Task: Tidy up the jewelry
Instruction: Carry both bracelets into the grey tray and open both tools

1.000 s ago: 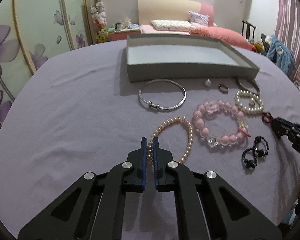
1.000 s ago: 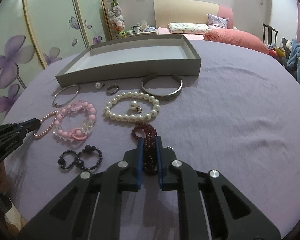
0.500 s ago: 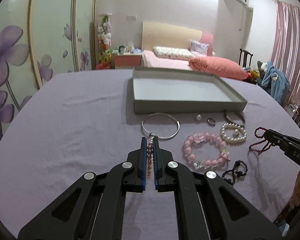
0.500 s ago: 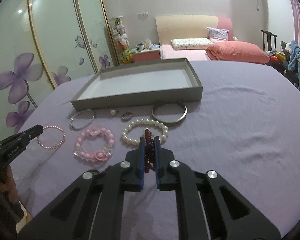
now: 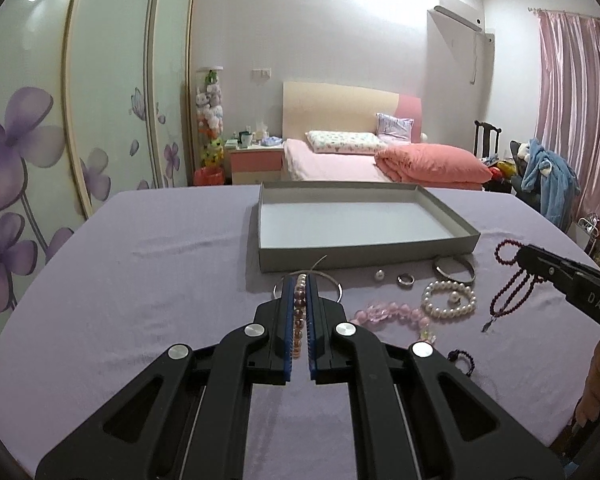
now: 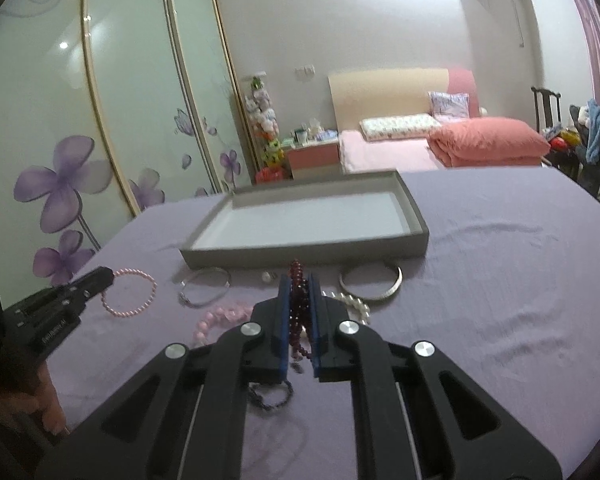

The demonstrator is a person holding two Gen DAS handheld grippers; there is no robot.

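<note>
— Hand-held gripper on the left (image 5: 299, 312) pinches the pink pearl bracelet (image 5: 299, 320); the right one (image 6: 300, 316) clamps dark red beads (image 6: 298, 304), both above the tabletop (image 5: 140, 280).
— Light, limp strands; they'd swing, so grip mid-strand.

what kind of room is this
A bedroom, almost certainly: a made bed with pillow and pink quilt stands at the back, a nightstand beside it, and a sliding wardrobe with purple flowers fills the left wall. The jewelry lies on a purple-covered surface in front.
</note>
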